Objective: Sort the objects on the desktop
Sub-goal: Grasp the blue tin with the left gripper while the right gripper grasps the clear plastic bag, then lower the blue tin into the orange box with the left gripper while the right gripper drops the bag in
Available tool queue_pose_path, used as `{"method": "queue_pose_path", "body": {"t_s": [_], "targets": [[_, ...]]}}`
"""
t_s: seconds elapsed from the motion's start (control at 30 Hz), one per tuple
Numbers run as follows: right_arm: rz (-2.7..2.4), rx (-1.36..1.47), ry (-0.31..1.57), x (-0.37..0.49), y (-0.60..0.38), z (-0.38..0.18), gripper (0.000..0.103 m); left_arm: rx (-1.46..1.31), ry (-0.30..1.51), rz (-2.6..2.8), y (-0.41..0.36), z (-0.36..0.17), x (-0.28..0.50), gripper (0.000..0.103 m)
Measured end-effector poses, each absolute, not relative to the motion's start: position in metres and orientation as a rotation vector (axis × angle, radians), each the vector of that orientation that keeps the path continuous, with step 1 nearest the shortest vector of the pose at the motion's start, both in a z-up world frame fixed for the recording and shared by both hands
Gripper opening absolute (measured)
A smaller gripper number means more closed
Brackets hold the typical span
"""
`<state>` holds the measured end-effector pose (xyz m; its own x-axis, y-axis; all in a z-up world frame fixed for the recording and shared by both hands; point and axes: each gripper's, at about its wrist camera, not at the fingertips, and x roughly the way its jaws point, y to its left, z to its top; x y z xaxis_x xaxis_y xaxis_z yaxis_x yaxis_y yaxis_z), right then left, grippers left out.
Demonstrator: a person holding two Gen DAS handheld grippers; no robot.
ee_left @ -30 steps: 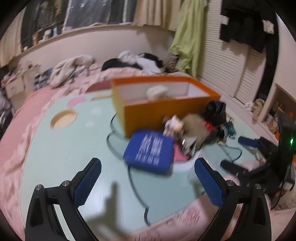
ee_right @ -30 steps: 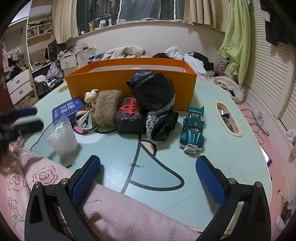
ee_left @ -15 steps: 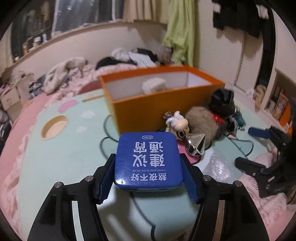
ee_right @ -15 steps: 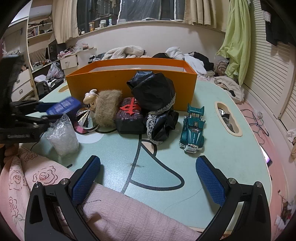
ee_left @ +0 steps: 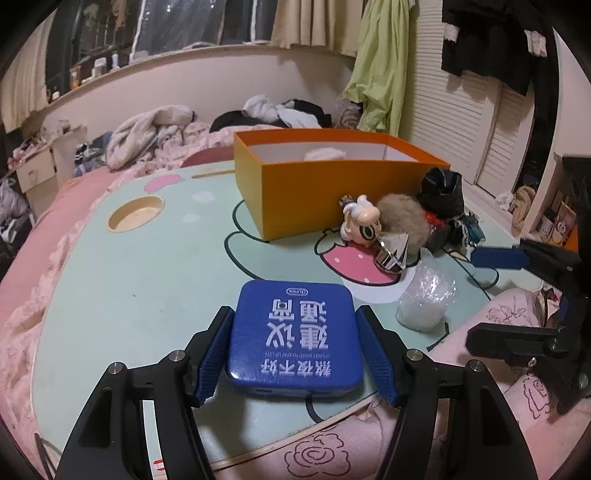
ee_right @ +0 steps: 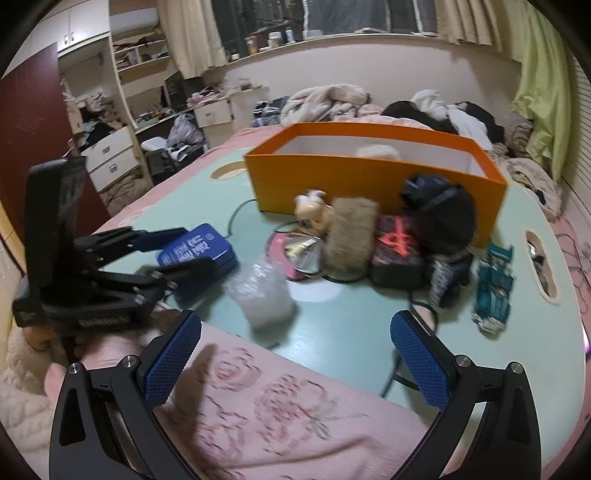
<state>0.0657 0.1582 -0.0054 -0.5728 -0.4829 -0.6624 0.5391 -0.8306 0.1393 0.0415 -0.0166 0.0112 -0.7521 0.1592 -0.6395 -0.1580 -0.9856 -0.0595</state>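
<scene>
mint-green tabletop, cluttered. left gripper, spread wide a second ago, now pinches the blue tin in front of the orange box. right gripper spread, empty. tin secured; boxing it likely next.

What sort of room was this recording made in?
Most likely a lived-in bedroom. A pale green cartoon-printed table sits over pink rose-patterned bedding, crumpled clothes and blankets are heaped behind it, and white drawers and cluttered shelves line one wall beside the curtained window.
</scene>
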Motion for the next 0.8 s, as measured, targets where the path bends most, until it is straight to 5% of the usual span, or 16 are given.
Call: {"method": "queue_pose_path", "body": {"t_s": [0.17, 0.23, 0.3, 0.57, 0.8], "targets": [[-2.333, 0.965, 0.243, 0.059, 0.128, -0.005, 0.076, -1.018, 0.000, 2.790, -0.016, 0.010, 0.043, 0.066], [-2.292, 1.047, 0.248, 0.048, 0.120, -0.014, 0.048, -1.013, 0.006, 2.795, -0.016, 0.010, 0.044, 0.066], [-2.311, 1.049, 0.250, 0.046, 0.124, -0.015, 0.033, -0.988, 0.009, 2.809, -0.015, 0.012, 0.048, 0.066], [-2.458, 0.821, 0.109, 0.065, 0.169, 0.024, 0.033, -0.812, -0.042, 2.790, -0.008, 0.058, 0.046, 0.066], [-2.563, 0.832, -0.026, -0.022, 0.175, 0.078, 0.033, -0.793, -0.135, 2.825, -0.001, 0.106, -0.045, 0.066]]}}
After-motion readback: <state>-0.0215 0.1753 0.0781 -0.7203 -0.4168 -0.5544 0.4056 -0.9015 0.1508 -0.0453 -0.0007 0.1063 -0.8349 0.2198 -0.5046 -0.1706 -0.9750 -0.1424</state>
